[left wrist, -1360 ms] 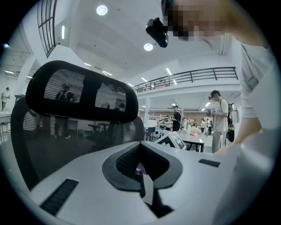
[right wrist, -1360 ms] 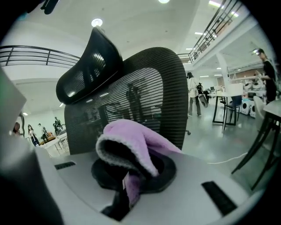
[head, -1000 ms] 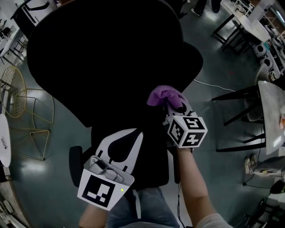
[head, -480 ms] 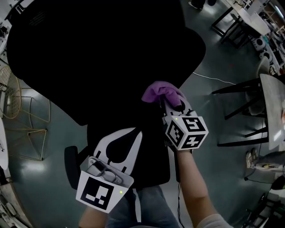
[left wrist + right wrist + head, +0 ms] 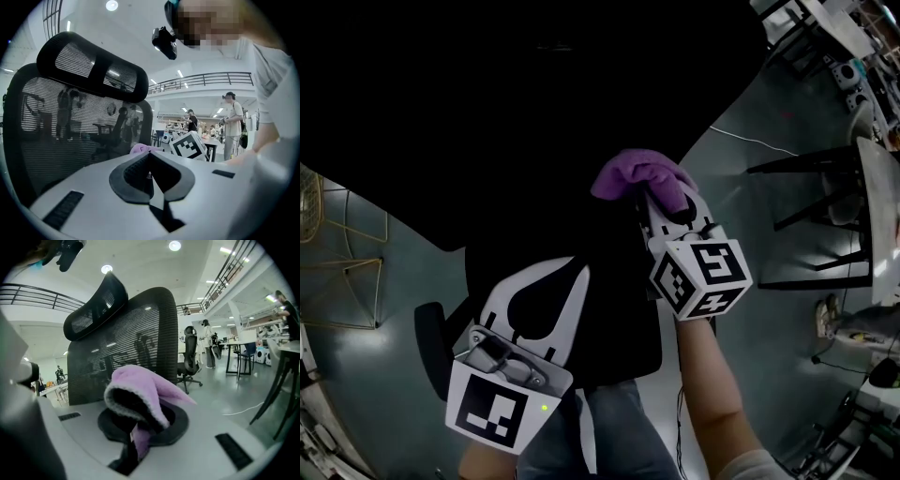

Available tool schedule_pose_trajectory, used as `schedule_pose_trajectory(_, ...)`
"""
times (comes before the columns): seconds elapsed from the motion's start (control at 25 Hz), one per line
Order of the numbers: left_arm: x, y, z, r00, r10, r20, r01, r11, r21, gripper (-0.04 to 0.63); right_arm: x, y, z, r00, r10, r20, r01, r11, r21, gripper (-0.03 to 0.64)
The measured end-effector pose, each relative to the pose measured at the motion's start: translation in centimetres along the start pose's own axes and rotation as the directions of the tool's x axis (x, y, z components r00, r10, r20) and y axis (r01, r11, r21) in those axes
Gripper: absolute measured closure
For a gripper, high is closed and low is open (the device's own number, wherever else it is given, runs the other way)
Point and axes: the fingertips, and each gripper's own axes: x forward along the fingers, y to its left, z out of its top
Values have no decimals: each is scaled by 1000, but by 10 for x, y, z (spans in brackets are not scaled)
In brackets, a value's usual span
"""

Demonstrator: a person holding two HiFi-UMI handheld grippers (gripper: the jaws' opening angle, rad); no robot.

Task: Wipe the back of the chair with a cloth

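Note:
The black mesh chair back (image 5: 487, 112) fills the upper half of the head view and stands just ahead of both grippers (image 5: 70, 136) (image 5: 136, 333), with its headrest (image 5: 93, 65) on top. My right gripper (image 5: 664, 202) is shut on a purple cloth (image 5: 639, 176), which rests at the chair back's right edge. In the right gripper view the cloth (image 5: 140, 390) bulges over the jaws of the right gripper (image 5: 145, 411). My left gripper (image 5: 572, 270) hangs lower and to the left, over the chair's lower back, jaws shut and empty (image 5: 150, 157). The cloth (image 5: 139, 149) peeks out beyond it.
A gold wire chair (image 5: 337, 272) stands at the left. Black-legged tables (image 5: 825, 216) and a white cable (image 5: 750, 141) on the floor are at the right. The chair's armrest (image 5: 431, 337) sits below left. People (image 5: 233, 122) and another office chair (image 5: 190, 357) stand farther off.
The chair back has grown to fill more of the head view. The right gripper with the cloth has shifted slightly up and left; the left gripper has drifted down and left.

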Motion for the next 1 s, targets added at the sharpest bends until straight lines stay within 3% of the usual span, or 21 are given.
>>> schedule_pose_trajectory(0.44, -26, 23, -6, 998, 65, 17, -65, 998, -16, 583, 13, 17, 4, 1000, -4, -14, 3, 999, -52, 571)
schedule_pose_trajectory(0.76, -59, 50, -2, 986, 162, 38, -161, 987, -13, 583, 36, 62, 4, 998, 61, -35, -63, 995, -80, 569)
schedule_pose_trajectory(1.0, -91, 68, -9, 966, 252, 67, -251, 968, -12, 583, 52, 106, -10, 989, 135, -54, -140, 985, -100, 570)
